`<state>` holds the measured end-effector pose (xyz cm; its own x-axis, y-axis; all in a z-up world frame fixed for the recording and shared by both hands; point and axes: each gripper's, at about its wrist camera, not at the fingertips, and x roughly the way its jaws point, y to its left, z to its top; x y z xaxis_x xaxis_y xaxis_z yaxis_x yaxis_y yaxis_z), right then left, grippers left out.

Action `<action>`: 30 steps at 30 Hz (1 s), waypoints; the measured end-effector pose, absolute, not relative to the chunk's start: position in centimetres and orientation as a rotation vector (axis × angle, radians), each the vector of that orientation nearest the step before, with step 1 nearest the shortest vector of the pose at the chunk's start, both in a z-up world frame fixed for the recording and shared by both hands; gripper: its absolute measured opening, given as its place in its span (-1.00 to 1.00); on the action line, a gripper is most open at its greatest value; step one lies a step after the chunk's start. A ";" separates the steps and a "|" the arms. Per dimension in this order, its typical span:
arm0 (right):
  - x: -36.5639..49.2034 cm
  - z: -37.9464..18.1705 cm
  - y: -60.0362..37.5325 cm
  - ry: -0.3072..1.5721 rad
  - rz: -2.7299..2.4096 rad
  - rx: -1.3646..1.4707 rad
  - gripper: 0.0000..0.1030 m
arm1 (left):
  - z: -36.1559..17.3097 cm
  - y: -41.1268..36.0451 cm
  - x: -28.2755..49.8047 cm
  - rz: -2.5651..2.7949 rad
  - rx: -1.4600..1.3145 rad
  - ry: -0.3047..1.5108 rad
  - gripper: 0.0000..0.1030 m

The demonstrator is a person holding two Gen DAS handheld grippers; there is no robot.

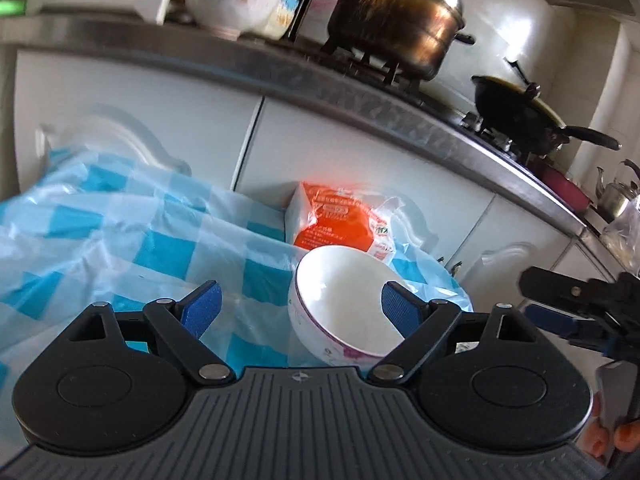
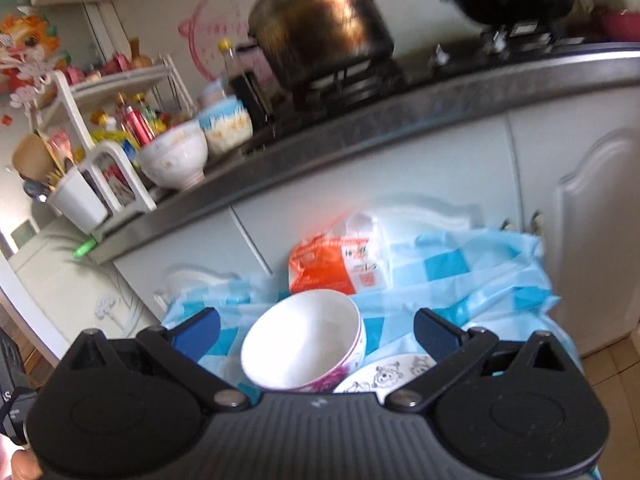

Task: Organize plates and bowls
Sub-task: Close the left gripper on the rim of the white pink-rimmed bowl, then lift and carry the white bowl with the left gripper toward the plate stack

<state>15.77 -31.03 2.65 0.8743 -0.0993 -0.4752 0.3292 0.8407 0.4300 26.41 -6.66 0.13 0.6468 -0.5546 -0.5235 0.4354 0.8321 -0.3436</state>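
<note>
Hovering my left gripper [image 1: 301, 305] spread wide, empty, over the white bowl [image 1: 344, 304] | bowl tilted on the blue-checked plastic cloth [image 1: 120, 220], before an orange packet [image 1: 336, 220] | right gripper [image 2: 316, 330] also released, framing the bowl [image 2: 304, 344] | cartoon-printed plate [image 2: 388, 374] just beside the bowl.

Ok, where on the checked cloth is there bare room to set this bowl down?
Left of the white bowl, the blue checked cloth lies bare, though rumpled. Crowded: the orange packet behind the bowl, the cartoon plate at its right.
</note>
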 end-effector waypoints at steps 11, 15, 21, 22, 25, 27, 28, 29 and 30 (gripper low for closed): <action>22.6 -0.4 -34.5 0.586 -0.130 0.721 0.62 | -3.3 -9.4 29.9 -0.583 -0.159 0.744 0.38; 23.5 -1.5 -35.0 0.622 -0.159 0.755 0.54 | -4.1 -9.9 30.3 -0.589 -0.144 0.762 0.10; 24.3 -3.0 -35.6 0.668 -0.151 0.805 0.43 | -4.4 -10.6 30.3 -0.624 -0.136 0.764 -0.18; 24.5 -3.2 -35.6 0.679 -0.152 0.805 0.44 | -4.4 -10.7 30.3 -0.621 -0.132 0.763 -0.19; 24.9 -3.6 -35.4 0.703 -0.149 0.796 0.44 | -4.5 -10.9 30.3 -0.619 -0.128 0.756 -0.19; 25.0 -3.6 -35.4 0.704 -0.150 0.797 0.45 | -4.6 -10.8 30.3 -0.620 -0.132 0.754 -0.19; 24.9 -3.6 -35.4 0.704 -0.150 0.798 0.45 | -4.6 -10.8 30.3 -0.619 -0.131 0.751 -0.22; 25.0 -3.6 -35.4 0.705 -0.150 0.798 0.46 | -4.6 -10.8 30.2 -0.617 -0.132 0.750 -0.23; 24.9 -3.6 -35.4 0.704 -0.151 0.798 0.46 | -4.6 -10.7 30.1 -0.613 -0.134 0.751 -0.28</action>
